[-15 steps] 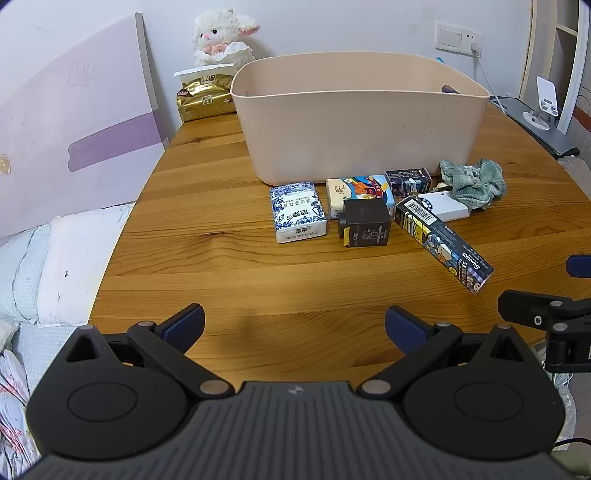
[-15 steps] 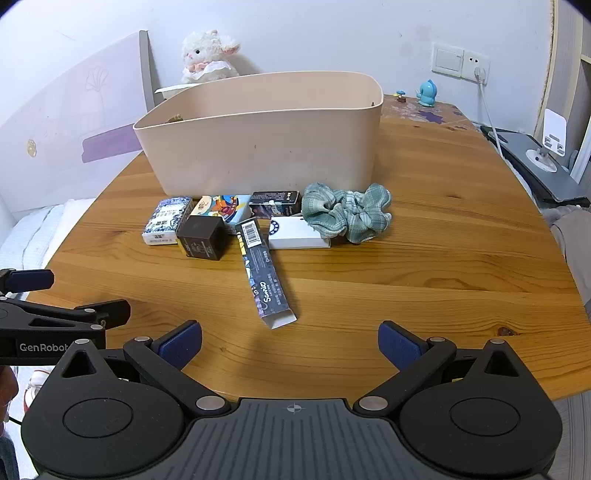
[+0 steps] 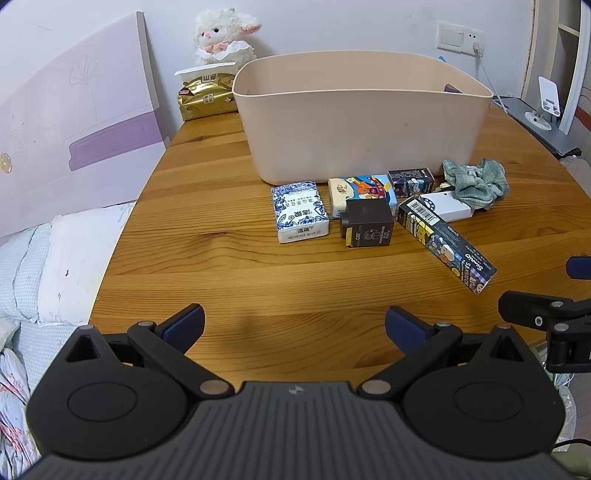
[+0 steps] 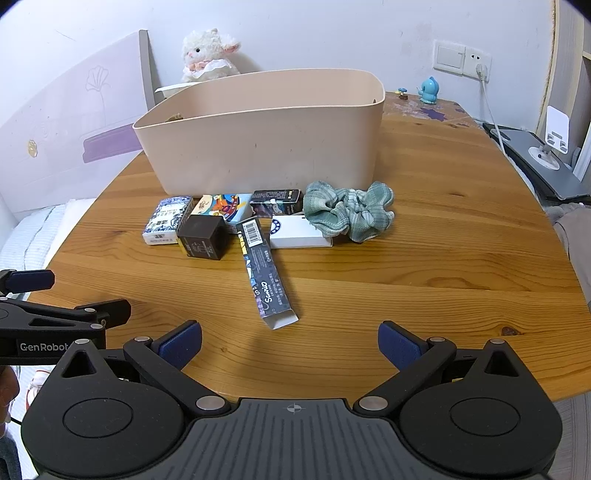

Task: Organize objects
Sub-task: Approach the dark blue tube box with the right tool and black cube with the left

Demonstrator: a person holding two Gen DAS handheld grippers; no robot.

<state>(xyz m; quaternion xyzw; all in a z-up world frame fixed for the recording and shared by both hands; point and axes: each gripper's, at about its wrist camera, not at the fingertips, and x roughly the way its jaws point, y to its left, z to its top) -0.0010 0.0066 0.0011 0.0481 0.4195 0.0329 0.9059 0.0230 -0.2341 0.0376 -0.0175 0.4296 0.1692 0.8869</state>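
A beige plastic bin [image 3: 364, 122] [image 4: 266, 144] stands on the round wooden table [image 3: 229, 266]. In front of it lie a blue-white pack [image 3: 299, 210], a colourful cartoon box [image 3: 364, 190], a small dark box [image 3: 410, 181], a black cube box [image 3: 369, 223] [image 4: 203, 236], a white box [image 4: 299, 230], a long dark Sanrio box [image 3: 447, 243] [image 4: 264, 271] and a green scrunchie [image 3: 476, 182] [image 4: 349, 212]. My left gripper [image 3: 295, 325] is open and empty near the table's front edge. My right gripper [image 4: 290, 341] is open and empty, short of the long box.
A plush lamb [image 3: 223, 35] and a gold packet [image 3: 207, 98] stand behind the bin at the left. A bed with pillows [image 3: 55, 258] lies left of the table. A blue figurine [image 4: 428, 90], a wall socket [image 4: 461, 59] and a grey stand [image 4: 535, 158] are at the right.
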